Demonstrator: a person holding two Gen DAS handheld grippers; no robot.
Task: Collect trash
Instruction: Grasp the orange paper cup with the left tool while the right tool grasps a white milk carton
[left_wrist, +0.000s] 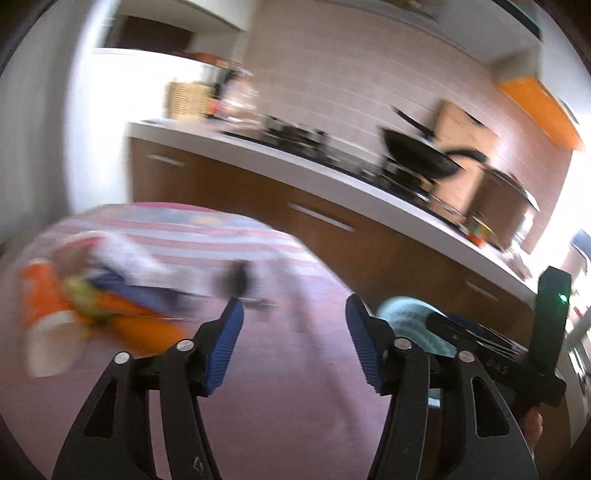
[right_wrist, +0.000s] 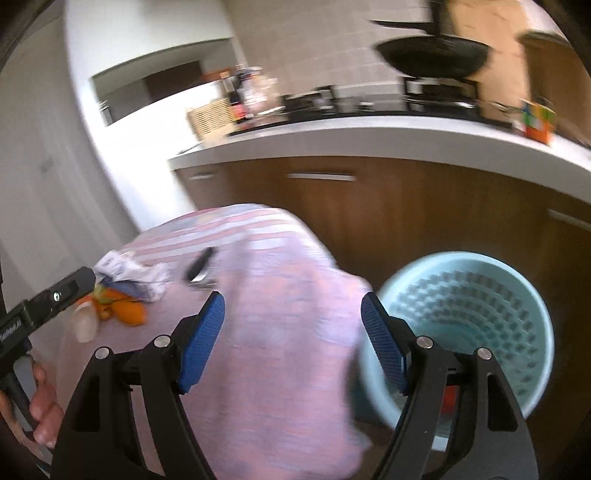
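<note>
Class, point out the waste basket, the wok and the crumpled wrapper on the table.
light blue waste basket (right_wrist: 480, 314): right wrist view, inner perforated wall.
black wok (right_wrist: 432, 55): right wrist view, bowl's side.
crumpled white wrapper (right_wrist: 129, 273): right wrist view, its middle.

This is a home kitchen. A white countertop (right_wrist: 369, 142) runs over brown wooden cabinets (right_wrist: 332, 221) with long metal handles (right_wrist: 320, 177). A black wok (right_wrist: 432, 57) sits on a gas hob (left_wrist: 332, 155) against a wall of pale tiles (left_wrist: 332, 74). Bottles and jars (right_wrist: 247, 94) crowd the countertop's far end beside a woven basket (right_wrist: 210, 118). In front stands a small table under a pink striped cloth (right_wrist: 288, 295), with a pale blue plastic wastebasket (right_wrist: 480, 314) on the floor beside it.
</note>
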